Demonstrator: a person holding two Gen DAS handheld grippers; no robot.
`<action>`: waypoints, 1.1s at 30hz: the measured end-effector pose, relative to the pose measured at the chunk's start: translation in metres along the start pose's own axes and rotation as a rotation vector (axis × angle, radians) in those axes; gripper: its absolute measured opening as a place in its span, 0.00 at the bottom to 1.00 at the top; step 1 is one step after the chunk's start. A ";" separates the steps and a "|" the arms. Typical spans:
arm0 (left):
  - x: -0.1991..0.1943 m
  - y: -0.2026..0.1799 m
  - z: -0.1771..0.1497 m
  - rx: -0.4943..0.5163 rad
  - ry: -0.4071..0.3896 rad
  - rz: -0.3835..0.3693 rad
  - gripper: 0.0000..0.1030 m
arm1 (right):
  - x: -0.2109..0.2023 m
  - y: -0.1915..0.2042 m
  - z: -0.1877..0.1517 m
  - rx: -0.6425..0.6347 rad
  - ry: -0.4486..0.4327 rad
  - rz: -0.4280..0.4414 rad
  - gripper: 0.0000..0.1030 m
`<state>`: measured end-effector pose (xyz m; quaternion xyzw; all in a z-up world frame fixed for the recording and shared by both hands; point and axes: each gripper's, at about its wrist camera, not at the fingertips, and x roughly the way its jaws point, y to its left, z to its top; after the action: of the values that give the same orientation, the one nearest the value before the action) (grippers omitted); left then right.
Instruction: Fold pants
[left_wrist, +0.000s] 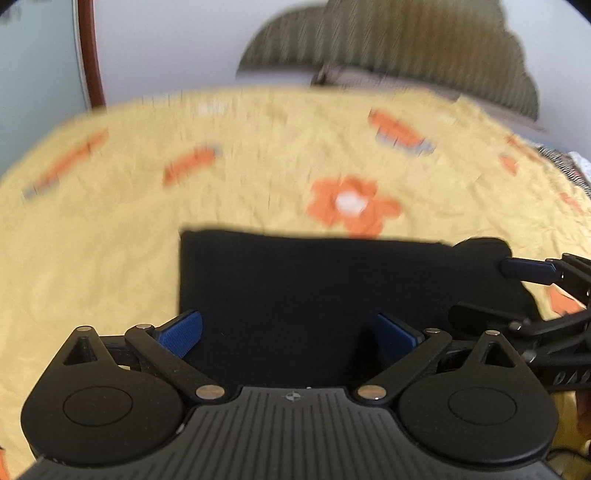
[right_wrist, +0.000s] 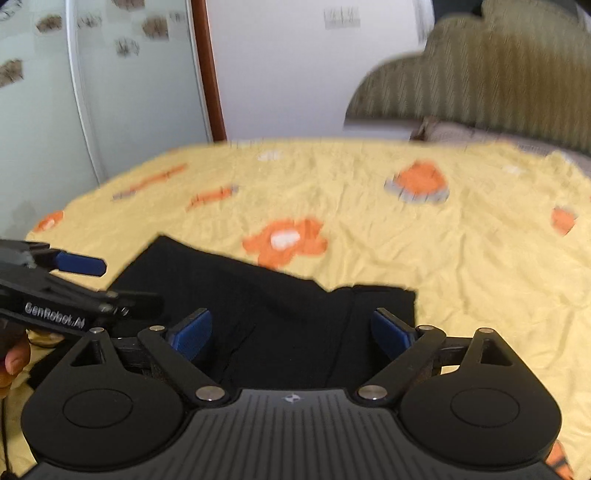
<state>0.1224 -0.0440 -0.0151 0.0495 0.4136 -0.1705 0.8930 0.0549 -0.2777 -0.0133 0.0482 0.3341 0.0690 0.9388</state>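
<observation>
The black pants (left_wrist: 314, 288) lie folded into a flat rectangle on a yellow bedsheet (left_wrist: 110, 240) with orange flowers. My left gripper (left_wrist: 288, 323) hovers over the near edge of the pants, jaws wide apart, and its blue pads (left_wrist: 184, 332) grip nothing. My right gripper (right_wrist: 291, 325) stands open the same way above the pants (right_wrist: 280, 314), near the seam on their right part. In the left wrist view the right gripper (left_wrist: 480, 288) comes in from the right at the pants' corner. The left gripper (right_wrist: 131, 280) enters the right wrist view from the left.
The sheet (right_wrist: 443, 258) spreads wide and wrinkled beyond the pants. A striped olive headboard (left_wrist: 406, 48) stands at the far end. A frosted glass door with a brown wooden frame (right_wrist: 207, 74) is at the far left. A person's thumb (right_wrist: 14, 358) shows at the left edge.
</observation>
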 end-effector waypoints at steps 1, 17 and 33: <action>0.008 0.003 0.003 -0.020 0.022 -0.010 0.97 | 0.008 0.001 0.000 -0.025 0.015 -0.028 0.91; 0.021 -0.007 0.016 0.064 -0.025 0.094 1.00 | 0.017 0.012 0.008 -0.151 0.057 -0.093 0.80; -0.037 -0.010 -0.035 0.101 -0.084 0.151 0.99 | -0.034 0.026 -0.020 -0.076 0.011 -0.069 0.80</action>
<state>0.0721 -0.0352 -0.0095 0.1185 0.3618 -0.1254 0.9161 0.0140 -0.2570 -0.0042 0.0006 0.3379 0.0492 0.9399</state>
